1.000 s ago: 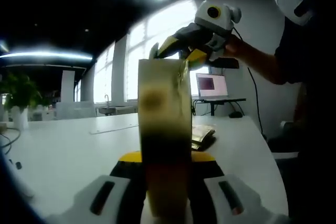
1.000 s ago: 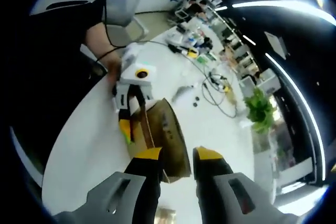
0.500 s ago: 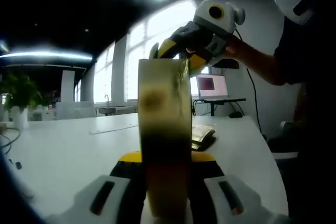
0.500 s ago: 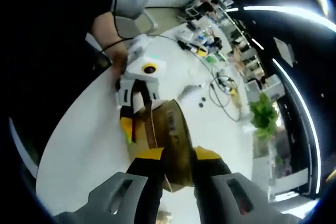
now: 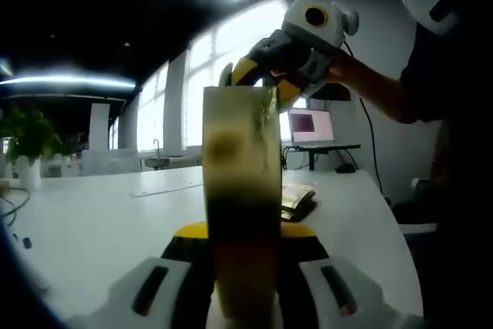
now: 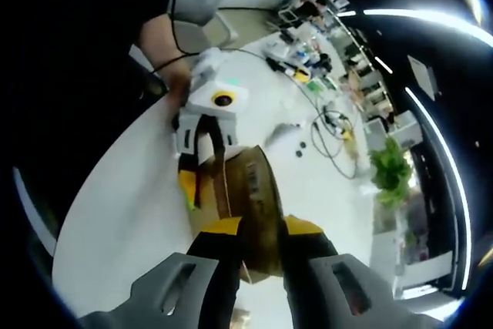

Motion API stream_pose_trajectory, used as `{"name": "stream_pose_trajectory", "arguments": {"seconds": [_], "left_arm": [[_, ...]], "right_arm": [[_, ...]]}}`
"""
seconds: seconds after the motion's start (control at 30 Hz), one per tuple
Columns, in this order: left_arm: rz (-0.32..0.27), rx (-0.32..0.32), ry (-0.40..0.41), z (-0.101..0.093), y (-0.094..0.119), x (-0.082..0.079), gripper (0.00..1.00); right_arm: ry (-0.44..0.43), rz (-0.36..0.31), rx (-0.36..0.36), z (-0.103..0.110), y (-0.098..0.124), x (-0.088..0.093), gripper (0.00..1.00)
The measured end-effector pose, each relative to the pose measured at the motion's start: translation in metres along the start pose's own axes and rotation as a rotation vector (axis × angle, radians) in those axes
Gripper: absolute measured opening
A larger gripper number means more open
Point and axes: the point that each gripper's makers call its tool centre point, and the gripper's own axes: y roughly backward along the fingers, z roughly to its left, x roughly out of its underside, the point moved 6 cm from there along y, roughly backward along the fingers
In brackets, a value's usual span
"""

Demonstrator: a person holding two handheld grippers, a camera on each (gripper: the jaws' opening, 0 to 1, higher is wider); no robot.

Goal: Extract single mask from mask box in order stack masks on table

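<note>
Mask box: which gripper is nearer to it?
Left. The left gripper is clamped on the mask box side; the right gripper sits just above its top opening.

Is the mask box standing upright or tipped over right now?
Upright: the mask box stands tall on the white table, clamped at its base by the left gripper; right gripper reaches its top.

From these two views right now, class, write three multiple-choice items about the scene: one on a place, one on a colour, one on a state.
1. Where is the mask box?
A. On the white table
B. On a chair
C. On the floor

2. What colour are the right claw's tips?
A. Red
B. Yellow
C. Blue

3. What is the left claw doing?
A. Hanging open
B. Lying on the table
C. Clamping the mask box

Answers: 1 A, the box stands on the tabletop; 2 B, the tips are yellow; 3 C, its jaws press the box between them.
</note>
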Motion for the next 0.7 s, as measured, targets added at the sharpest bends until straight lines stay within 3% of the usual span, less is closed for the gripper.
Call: {"name": "stream_pose_trajectory", "arguments": {"seconds": [0.7], "left_arm": [[0.0, 0.001, -0.004, 0.0009, 0.0005, 0.0008, 0.32]], "right_arm": [[0.021, 0.053, -0.132, -0.0009, -0.0055, -0.0069, 0.09]]}}
